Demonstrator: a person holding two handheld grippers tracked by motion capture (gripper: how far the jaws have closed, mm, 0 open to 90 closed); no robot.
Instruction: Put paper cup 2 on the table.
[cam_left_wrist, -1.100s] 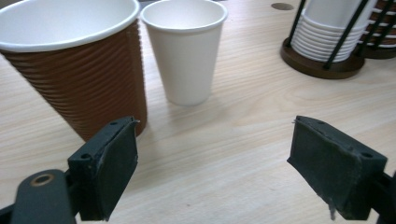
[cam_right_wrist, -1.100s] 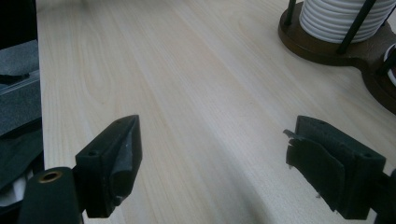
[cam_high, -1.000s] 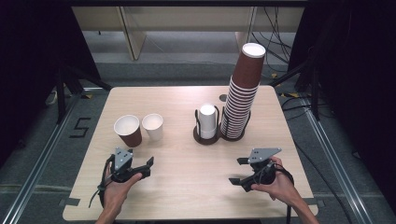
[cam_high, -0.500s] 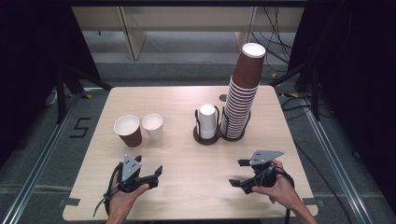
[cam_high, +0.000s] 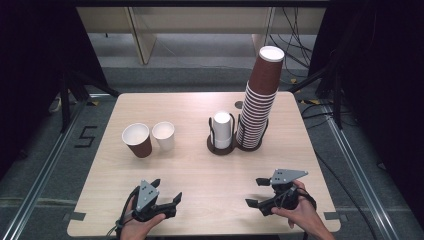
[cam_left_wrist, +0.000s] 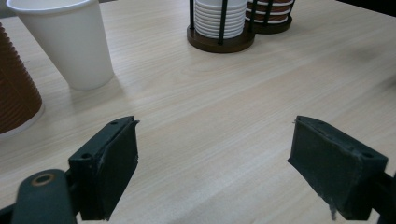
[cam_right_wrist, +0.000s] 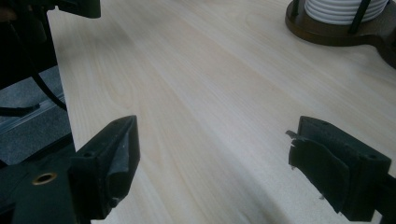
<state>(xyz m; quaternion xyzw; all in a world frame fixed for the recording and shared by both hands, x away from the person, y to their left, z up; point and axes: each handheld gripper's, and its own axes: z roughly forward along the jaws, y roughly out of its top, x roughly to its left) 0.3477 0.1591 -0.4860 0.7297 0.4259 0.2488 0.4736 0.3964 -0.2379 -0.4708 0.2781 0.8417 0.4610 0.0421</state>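
White cup: (cam_high: 164, 135) standing upright on the left half of the table (cam_high: 200, 200), rim up, just beside the brown cup (cam_high: 137, 139) – looks like they're touching or nearly so, can't say which. In the left gripper view the white cup (cam_left_wrist: 70, 42) is up ahead and to the left of the jaws, well apart from them.
Left gripper: (cam_high: 167, 196) near the front edge, left side, held low over the wood. Jaws stand apart with only bare tabletop between them – not gripping anything.
Right gripper: (cam_high: 256, 192) near the front edge on the right, jaws pointing toward the table's middle. They've just been opening and now gape wide, nothing between them.
Cup holder: (cam_high: 222, 147) dark two-ring rack mid-table, with a short stack of white cups (cam_high: 222, 129) in its left ring.
Brown stack: (cam_high: 260, 100) tall tower in the right ring, leaning a bit to the right.
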